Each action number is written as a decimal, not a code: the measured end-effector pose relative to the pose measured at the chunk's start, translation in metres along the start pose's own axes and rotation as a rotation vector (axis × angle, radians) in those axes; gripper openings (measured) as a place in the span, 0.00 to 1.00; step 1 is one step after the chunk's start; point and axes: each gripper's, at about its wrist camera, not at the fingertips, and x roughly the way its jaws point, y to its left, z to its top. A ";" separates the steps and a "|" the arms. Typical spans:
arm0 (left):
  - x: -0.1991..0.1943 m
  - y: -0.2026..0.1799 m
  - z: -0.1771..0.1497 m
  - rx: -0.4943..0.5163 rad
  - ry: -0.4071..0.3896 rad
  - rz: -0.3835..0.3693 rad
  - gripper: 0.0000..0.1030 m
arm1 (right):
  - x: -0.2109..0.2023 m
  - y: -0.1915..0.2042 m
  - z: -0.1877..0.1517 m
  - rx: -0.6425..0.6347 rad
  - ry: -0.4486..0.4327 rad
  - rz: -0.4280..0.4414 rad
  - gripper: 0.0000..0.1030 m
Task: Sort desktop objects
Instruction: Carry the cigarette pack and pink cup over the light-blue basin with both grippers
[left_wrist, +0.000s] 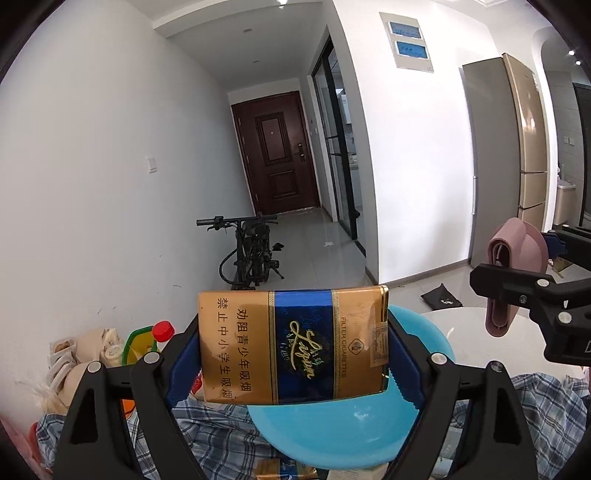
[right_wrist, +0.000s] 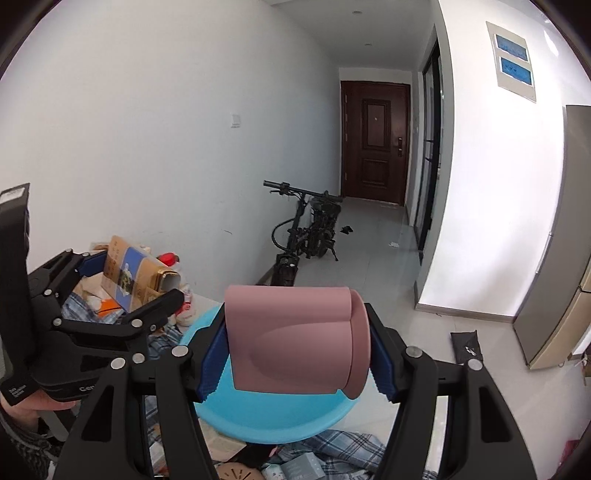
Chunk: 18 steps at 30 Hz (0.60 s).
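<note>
My left gripper (left_wrist: 293, 350) is shut on a gold and blue cigarette pack (left_wrist: 291, 332), held flat between its blue pads above a light blue basin (left_wrist: 332, 432). My right gripper (right_wrist: 295, 350) is shut on a folded pink soft object (right_wrist: 295, 339), held above the same basin (right_wrist: 273, 421). In the left wrist view the right gripper (left_wrist: 524, 288) with the pink object (left_wrist: 506, 266) hangs at the right. In the right wrist view the left gripper (right_wrist: 122, 295) with the pack (right_wrist: 136, 273) is at the left.
A plaid cloth (left_wrist: 207, 428) covers the desk under the basin. Bags, a red-capped bottle (left_wrist: 162, 330) and clutter pile at the left by the wall. A white round tabletop (left_wrist: 469, 332) lies to the right. A bike (left_wrist: 251, 251) stands in the hallway; a fridge (left_wrist: 517, 147) stands at the right.
</note>
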 end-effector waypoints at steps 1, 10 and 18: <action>0.010 0.000 0.003 0.007 0.007 0.006 0.86 | 0.010 -0.003 0.003 0.007 0.020 0.000 0.62; 0.108 0.015 0.017 -0.046 0.230 -0.159 0.86 | 0.092 -0.026 0.015 0.087 0.185 -0.019 0.62; 0.181 0.024 0.005 -0.129 0.415 -0.144 0.86 | 0.145 -0.046 0.015 0.136 0.312 -0.054 0.62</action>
